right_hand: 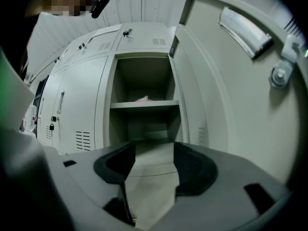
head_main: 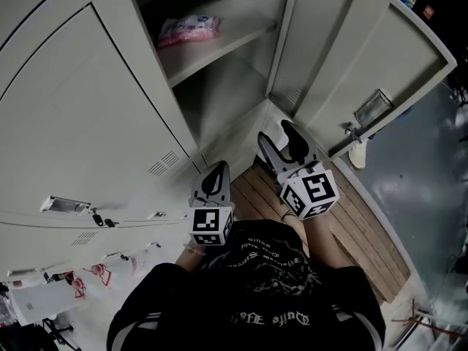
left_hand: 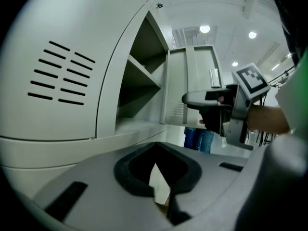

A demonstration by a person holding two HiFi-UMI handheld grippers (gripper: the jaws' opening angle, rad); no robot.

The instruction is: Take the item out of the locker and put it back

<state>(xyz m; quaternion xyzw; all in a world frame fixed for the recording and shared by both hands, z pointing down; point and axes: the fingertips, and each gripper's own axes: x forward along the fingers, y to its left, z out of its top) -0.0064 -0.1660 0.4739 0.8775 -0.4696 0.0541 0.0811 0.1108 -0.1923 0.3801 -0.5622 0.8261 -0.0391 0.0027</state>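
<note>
Locker (head_main: 227,93) door (head_main: 344,57) swung wide to the right, and the person stands square in front of it with both tools held low at the opening. The right tool (head_main: 281,145) is spread wide with nothing between its jaws, and its own view looks straight into the compartment. The left tool (head_main: 214,175) is drawn almost together, just a sliver of light between the pads, and it's empty too.

The prize is a pink packet (head_main: 189,29) lying flat on the upper shelf (head_main: 227,46), toward the left and a little back from the front lip. From the right tool's view it's just a small pink bump (right_hand: 143,99) above the shelf edge.

It looks like a soft film-wrapped pack (wipes or tissues, I'd guess, though the print is too small to read). I'd judge it light, squashy and a bit slick. It's not fragile, but it may sag or slide if pinched at a corner. The best hold is probably across its narrow width near the middle, with the jaws coming in level over the shelf. The wide right tool seems the one placed to go up for it.
</note>
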